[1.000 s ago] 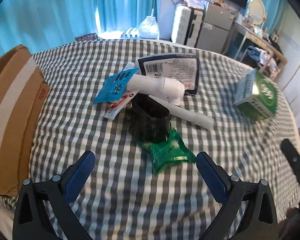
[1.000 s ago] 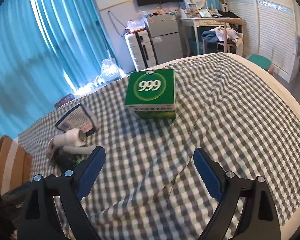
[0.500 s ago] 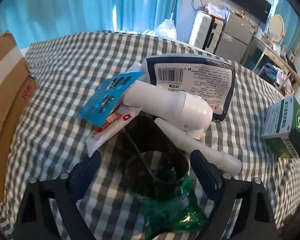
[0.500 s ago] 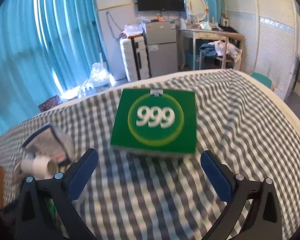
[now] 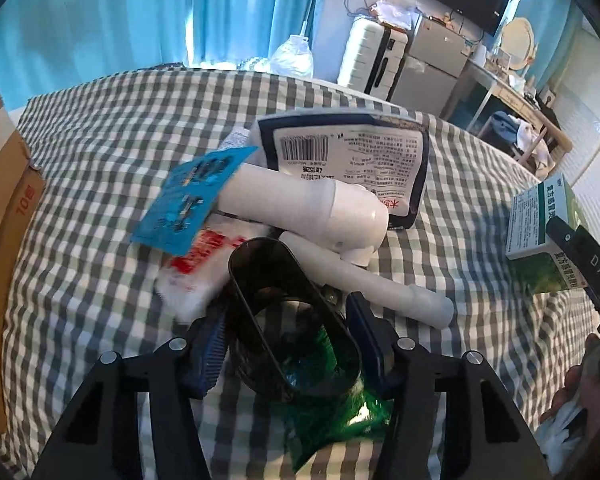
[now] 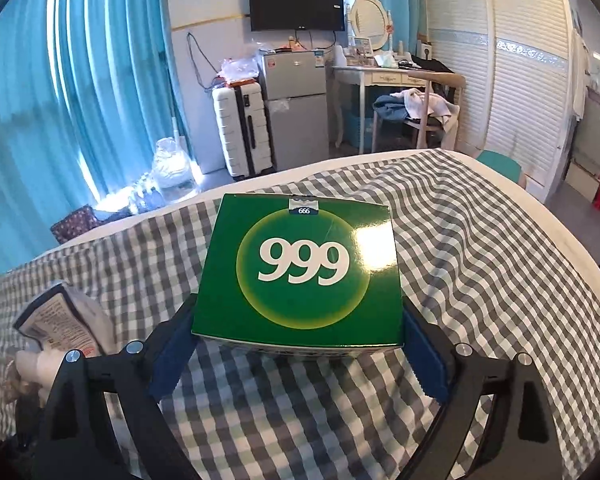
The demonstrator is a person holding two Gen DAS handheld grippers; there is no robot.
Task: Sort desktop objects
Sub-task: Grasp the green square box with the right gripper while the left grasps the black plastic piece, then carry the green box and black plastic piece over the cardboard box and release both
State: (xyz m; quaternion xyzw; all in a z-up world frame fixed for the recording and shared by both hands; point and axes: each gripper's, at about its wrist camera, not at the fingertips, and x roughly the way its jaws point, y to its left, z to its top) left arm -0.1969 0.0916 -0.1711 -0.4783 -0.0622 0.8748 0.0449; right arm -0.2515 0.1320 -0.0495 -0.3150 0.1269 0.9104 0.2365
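In the left wrist view, my left gripper [image 5: 288, 312] straddles a black oval container [image 5: 276, 320] that lies on a green packet [image 5: 332, 412]. Its jaws are closing, and the blue pads [image 5: 214, 344] touch the container's walls. In the right wrist view, a green box [image 6: 300, 268] marked 999 lies flat on the checked cloth [image 6: 480, 280]. My right gripper [image 6: 298, 310] is closing on it, with a pad against each side. The left wrist view also shows that box [image 5: 540, 216] at the far right.
Behind the container is a heap: a thick white tube [image 5: 300, 204], a thin white tube [image 5: 364, 284], a blue packet [image 5: 188, 196], a barcoded pouch [image 5: 348, 156] and a red-and-white sachet [image 5: 196, 264]. A cardboard box [image 5: 4, 216] stands at the left. A hand [image 5: 580, 380] shows at the right.
My left gripper came forward and down over the black container, and its jaws narrowed onto it. My right gripper moved up to the green box, and its fingers now flank the box.
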